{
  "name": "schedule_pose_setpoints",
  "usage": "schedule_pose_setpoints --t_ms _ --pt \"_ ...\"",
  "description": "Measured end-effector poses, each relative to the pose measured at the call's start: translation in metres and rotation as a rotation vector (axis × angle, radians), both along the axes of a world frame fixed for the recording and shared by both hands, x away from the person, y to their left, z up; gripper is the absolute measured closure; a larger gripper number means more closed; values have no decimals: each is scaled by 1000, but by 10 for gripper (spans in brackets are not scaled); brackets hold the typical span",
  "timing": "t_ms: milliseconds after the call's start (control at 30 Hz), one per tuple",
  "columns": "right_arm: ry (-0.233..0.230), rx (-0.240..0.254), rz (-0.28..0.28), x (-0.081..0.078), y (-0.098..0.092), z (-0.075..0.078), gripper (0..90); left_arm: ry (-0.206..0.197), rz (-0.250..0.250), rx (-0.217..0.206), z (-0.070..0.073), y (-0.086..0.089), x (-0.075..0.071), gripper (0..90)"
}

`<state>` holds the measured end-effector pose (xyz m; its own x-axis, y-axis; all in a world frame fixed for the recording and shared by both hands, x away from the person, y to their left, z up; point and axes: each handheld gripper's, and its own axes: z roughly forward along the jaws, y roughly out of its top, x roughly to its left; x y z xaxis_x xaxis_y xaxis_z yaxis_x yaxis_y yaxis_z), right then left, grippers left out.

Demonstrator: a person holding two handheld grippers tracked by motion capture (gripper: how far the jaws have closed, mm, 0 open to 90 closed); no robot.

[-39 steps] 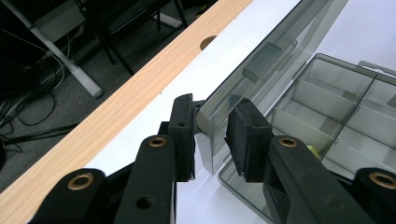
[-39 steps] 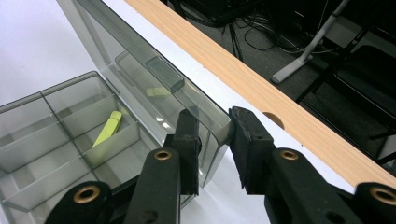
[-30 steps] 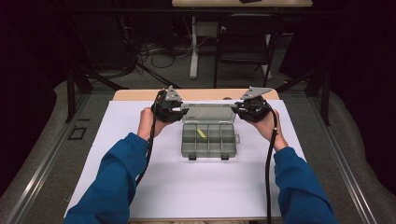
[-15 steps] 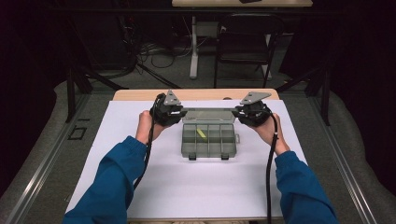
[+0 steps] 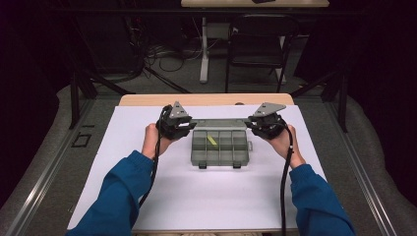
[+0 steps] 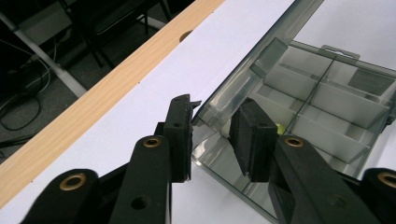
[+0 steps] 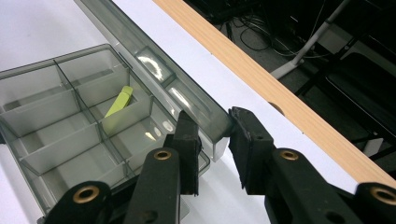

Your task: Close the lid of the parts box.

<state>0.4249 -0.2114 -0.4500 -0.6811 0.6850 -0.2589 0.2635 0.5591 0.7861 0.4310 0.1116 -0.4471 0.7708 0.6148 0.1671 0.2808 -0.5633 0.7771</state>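
A grey see-through compartment box (image 5: 219,150) sits on the white mat, its hinged lid (image 5: 219,123) raised along the far side. A small yellow-green piece (image 5: 211,140) lies in one far compartment. My left gripper (image 5: 189,125) is at the lid's left corner. In the left gripper view the corner of the lid (image 6: 252,51) sits between the pads of the left gripper (image 6: 212,130), whose jaws have just been opening a little while still touching it. My right gripper (image 7: 215,140) is shut on the lid's (image 7: 154,65) other corner, near the yellow-green piece (image 7: 119,101).
The white mat (image 5: 206,196) covers most of the table, with a wooden strip (image 5: 206,99) along the far edge. Beyond the table stand a dark chair (image 5: 255,39) and a table leg with cables on the floor.
The lid's band behind the box looks narrower than a second ago. Both hands have stayed at its two corners, hardly moving.
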Motion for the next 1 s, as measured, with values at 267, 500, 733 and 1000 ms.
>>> schedule_pose_setpoints --t_ms 267,500,733,1000 --pt "-7 1 2 0 -1 1 724 -42 8 -70 27 6 -9 559" --pt "4 1 2 0 0 1 627 -19 90 -9 30 -5 8 873" --pt "47 65 23 -6 -9 6 417 29 58 -7 20 -11 6 898" --pt "40 129 69 -19 -12 17 530 51 27 -6 10 -13 -4 900"
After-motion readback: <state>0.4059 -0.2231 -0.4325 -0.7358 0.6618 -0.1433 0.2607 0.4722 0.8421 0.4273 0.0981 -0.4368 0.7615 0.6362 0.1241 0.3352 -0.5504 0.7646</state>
